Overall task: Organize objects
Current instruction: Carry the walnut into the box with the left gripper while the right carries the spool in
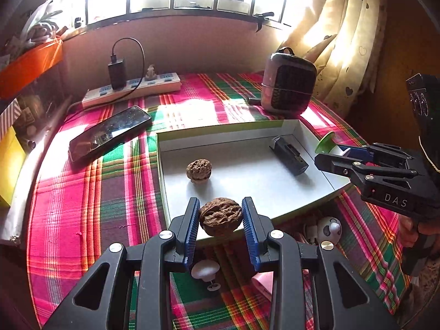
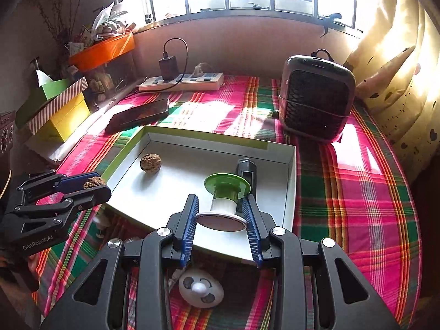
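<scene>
My left gripper (image 1: 220, 214) is shut on a brown walnut (image 1: 220, 216), held over the near edge of a shallow white box (image 1: 297, 129). The same walnut (image 2: 93, 182) shows in the left gripper (image 2: 103, 185) at the left of the right wrist view. My right gripper (image 2: 221, 211) is shut on a green-and-white spool (image 2: 224, 200), lifted over the box (image 2: 291, 170). From the left wrist view the right gripper (image 1: 320, 155) and the spool's green flange (image 1: 324, 140) hang at the box's right side. Inside the box lie a second walnut (image 1: 198, 170) and a black clip-like device (image 1: 288, 155).
On the plaid cloth: a phone (image 1: 110, 133), a power strip (image 1: 132, 89) with a charger, a small heater (image 1: 287, 88). A panda-faced egg toy (image 2: 200, 288), a white pushpin (image 1: 205, 272) and a pink item (image 1: 264, 283) lie near the front edge. Boxes (image 2: 59, 110) stand at left.
</scene>
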A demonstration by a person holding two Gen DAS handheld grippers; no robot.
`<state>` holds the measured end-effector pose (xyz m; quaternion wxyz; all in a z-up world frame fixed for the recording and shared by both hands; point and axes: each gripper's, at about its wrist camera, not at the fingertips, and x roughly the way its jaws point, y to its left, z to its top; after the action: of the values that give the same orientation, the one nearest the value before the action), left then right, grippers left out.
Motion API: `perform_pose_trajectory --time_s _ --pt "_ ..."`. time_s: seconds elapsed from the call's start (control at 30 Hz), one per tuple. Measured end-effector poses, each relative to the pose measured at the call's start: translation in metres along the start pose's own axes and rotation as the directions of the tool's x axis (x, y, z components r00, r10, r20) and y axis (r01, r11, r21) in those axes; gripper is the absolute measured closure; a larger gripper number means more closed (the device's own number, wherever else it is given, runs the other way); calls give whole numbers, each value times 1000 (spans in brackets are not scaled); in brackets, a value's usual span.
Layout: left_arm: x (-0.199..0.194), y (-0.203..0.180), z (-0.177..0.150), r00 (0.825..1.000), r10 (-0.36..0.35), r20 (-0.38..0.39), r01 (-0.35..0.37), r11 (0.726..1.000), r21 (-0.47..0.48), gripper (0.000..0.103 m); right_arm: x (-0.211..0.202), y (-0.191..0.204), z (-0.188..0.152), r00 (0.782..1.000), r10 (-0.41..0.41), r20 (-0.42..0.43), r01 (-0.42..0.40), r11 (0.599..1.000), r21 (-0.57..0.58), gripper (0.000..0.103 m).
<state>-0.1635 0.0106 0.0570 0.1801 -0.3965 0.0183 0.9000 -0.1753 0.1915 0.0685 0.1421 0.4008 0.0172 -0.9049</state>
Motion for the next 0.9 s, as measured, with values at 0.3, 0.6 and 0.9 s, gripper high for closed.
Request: perform_pose_trajectory --time_s 0.3,0.6,0.9 --pt "33 15 16 999 16 -39 -17 1000 -22 74 39 3 31 999 36 -31 -36 999 -10 68" --pt "55 16 20 997 59 -57 -59 998 -3 74 80 9 41 995 41 -89 -44 999 -28 68" --pt "63 14 22 995 77 -60 -76 997 24 74 97 13 42 993 22 -116 -28 999 -46 68"
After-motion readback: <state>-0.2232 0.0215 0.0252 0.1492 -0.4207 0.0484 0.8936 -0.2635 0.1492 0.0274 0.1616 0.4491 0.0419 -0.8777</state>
